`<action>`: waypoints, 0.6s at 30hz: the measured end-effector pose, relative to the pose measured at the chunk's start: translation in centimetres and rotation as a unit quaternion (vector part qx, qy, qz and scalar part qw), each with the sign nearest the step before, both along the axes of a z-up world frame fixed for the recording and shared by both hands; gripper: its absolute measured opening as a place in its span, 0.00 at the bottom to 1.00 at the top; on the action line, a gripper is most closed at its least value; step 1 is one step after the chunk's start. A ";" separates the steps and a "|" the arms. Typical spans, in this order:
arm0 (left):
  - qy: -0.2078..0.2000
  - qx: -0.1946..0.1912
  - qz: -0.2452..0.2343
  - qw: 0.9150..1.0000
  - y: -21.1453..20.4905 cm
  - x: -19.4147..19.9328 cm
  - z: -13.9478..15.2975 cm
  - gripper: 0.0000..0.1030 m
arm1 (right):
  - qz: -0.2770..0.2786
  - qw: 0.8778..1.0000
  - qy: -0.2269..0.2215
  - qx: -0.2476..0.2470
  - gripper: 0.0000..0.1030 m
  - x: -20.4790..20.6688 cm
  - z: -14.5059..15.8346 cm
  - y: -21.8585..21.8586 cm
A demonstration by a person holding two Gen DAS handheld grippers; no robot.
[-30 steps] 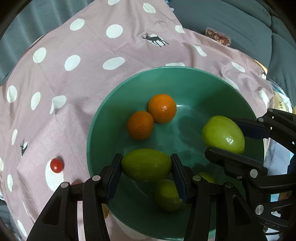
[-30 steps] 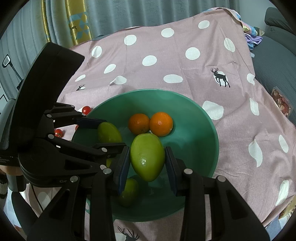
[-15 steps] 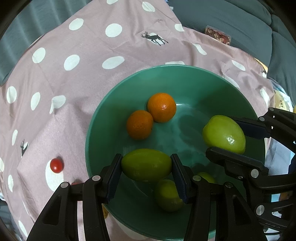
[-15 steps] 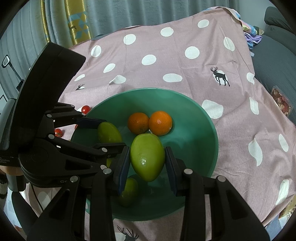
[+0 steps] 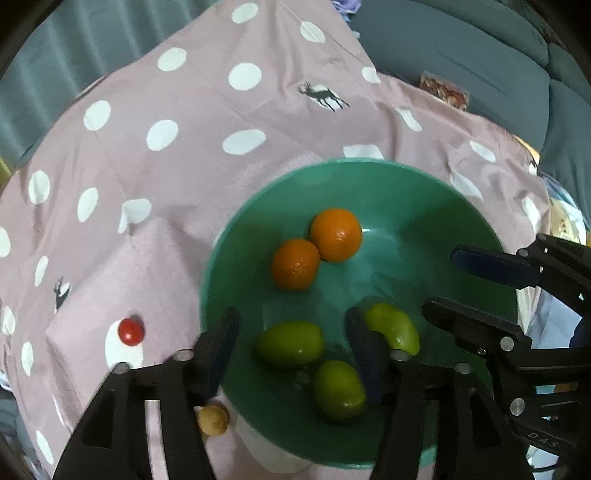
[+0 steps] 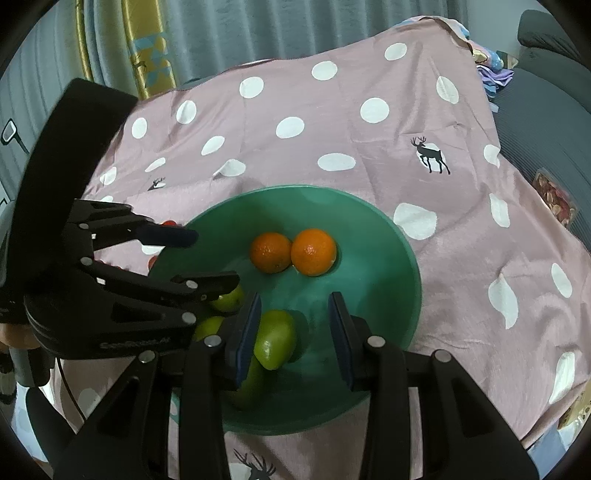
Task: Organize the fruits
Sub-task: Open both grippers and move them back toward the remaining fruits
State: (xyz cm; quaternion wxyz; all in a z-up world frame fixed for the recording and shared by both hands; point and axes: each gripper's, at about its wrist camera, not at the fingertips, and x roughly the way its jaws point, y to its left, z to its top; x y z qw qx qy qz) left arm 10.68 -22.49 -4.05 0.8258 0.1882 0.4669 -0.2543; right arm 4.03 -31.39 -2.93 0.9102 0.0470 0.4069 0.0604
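- Green bowl (image 5: 424, 195) sits on the bench, which is covered by a pink cloth (image 5: 184, 92) with white dots and deer prints
- Bowl holds three green fruits and two oranges (image 5: 335, 235), the oranges touching each other near the bowl centre
- Green fruit (image 5: 290, 343) between the left fingers: long axis runs across the left wrist view, lying on the bowl floor
- Second green fruit (image 5: 393, 328) lies tilted, partly behind the left gripper's right finger; third green fruit (image 5: 339, 389) lies just below the other two
- Left gripper (image 5: 291, 341): fingers opening, wide, pads clear of the fruit
- Right gripper (image 6: 294, 325): fingers opening, fruit (image 6: 275, 343) just off the left pad, not gripped
- Red cherry tomato (image 5: 130, 331) on the cloth left of the bowl; small tan fruit (image 5: 213, 424) by the bowl's near rim
- Writing on the gripper bodies is too blurred to read
- Room: grey-green curtain (image 6: 221, 29) and yellow patterned strip (image 6: 147, 55) behind, grey sofa (image 5: 461, 48) beside
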 end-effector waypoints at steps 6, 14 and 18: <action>-0.017 -0.011 0.023 1.000 1.5 -0.8 1.5 0.73 | -0.007 1.000 -0.015 0.015 0.54 -0.8 0.9 -0.1; -0.032 -0.046 0.092 0.994 6.5 -2.3 2.7 0.86 | 0.011 0.999 -0.030 0.042 0.61 -2.5 2.4 0.5; -0.021 -0.059 0.137 0.989 9.7 -3.2 2.3 0.87 | 0.024 0.998 -0.033 0.051 0.62 -3.2 2.9 1.3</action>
